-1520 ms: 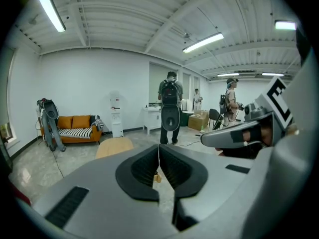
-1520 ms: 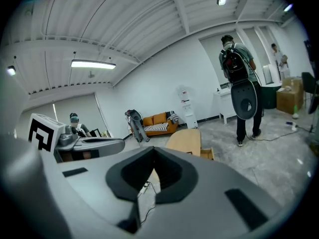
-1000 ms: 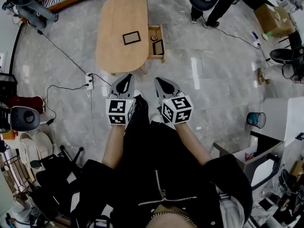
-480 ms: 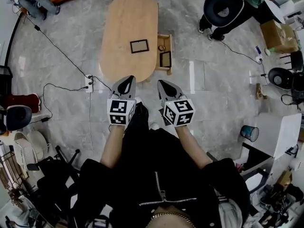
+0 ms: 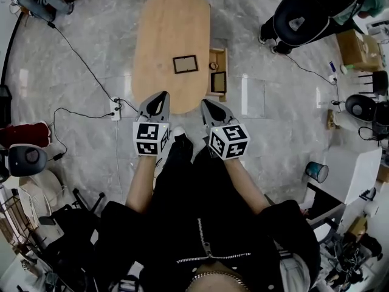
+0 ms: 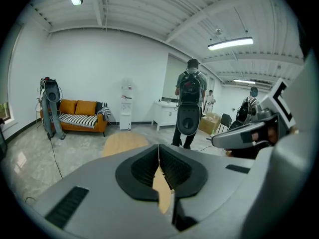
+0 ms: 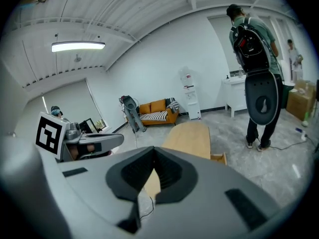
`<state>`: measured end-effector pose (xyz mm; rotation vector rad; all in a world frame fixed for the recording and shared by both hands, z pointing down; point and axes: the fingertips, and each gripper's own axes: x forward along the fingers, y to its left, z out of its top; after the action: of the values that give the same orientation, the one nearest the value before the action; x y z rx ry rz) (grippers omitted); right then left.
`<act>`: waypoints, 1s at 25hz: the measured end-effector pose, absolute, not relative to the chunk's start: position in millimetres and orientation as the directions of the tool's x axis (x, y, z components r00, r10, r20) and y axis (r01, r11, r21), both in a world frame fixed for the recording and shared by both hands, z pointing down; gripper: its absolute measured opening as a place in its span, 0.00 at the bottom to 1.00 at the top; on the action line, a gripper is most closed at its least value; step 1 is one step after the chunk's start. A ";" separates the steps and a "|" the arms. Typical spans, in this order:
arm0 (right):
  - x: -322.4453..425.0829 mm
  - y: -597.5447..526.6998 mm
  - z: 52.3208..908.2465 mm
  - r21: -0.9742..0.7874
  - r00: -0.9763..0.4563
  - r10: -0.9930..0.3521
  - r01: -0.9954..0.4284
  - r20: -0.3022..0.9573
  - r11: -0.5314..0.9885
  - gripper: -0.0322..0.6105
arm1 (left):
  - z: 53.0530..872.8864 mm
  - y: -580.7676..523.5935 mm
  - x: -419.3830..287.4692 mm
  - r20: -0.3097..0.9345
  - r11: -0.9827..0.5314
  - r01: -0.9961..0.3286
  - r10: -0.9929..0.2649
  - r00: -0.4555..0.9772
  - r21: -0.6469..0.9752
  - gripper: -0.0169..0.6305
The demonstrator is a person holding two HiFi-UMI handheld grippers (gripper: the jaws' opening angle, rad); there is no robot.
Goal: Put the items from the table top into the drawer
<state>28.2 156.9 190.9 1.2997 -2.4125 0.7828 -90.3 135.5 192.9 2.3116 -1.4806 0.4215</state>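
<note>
A black-framed flat item lies on the oval wooden table. At the table's right side an open wooden drawer holds a small round item and a dark rectangular item. My left gripper is shut and empty, its tips at the table's near end. My right gripper is also shut and empty, just short of the drawer. In the left gripper view the left gripper has its pads together, with the table beyond. The right gripper in its own view points toward the table and drawer.
A person with a backpack stands on the floor beyond the drawer. A cable and power strip lie left of the table. A cardboard box and a teal bin are at the right. An orange sofa stands against the far wall.
Both grippers have moved forward toward the table, which now lies closer beneath them. Both stayed shut. The standing person has shifted to the right of the view.
</note>
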 end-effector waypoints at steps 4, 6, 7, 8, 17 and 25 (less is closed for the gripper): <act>20.7 142.4 197.3 -0.330 -0.552 -0.666 -0.834 0.502 0.443 0.06 | 201.0 121.8 -95.6 0.451 -0.383 -0.911 -0.794 0.408 0.150 0.05; 18.9 134.1 201.0 -0.338 -0.552 -0.662 -0.834 0.507 0.436 0.06 | 205.6 113.6 -97.8 0.461 -0.384 -0.911 -0.788 0.409 0.150 0.05; 19.4 130.2 203.8 -0.342 -0.552 -0.659 -0.834 0.511 0.433 0.06 | 207.8 109.5 -97.8 0.467 -0.384 -0.911 -0.784 0.408 0.151 0.05; 20.8 125.9 207.1 -0.348 -0.553 -0.654 -0.833 0.516 0.430 0.06 | 209.9 105.0 -97.0 0.474 -0.382 -0.912 -0.782 0.406 0.151 0.05; 39.4 42.5 204.2 -0.388 -0.614 -0.636 -0.789 0.469 0.476 0.06 | 215.6 39.2 -79.1 0.514 -0.336 -0.934 -0.784 0.347 0.119 0.05; 74.4 -30.3 219.7 -0.409 -0.641 -0.592 -0.768 0.489 0.494 0.06 | 222.7 -9.3 -56.9 0.548 -0.271 -0.957 -0.788 0.280 0.099 0.05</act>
<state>74.4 -30.3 219.7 1.1500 -2.4579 0.8847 -56.9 -9.3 222.7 2.1442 -1.5716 0.5566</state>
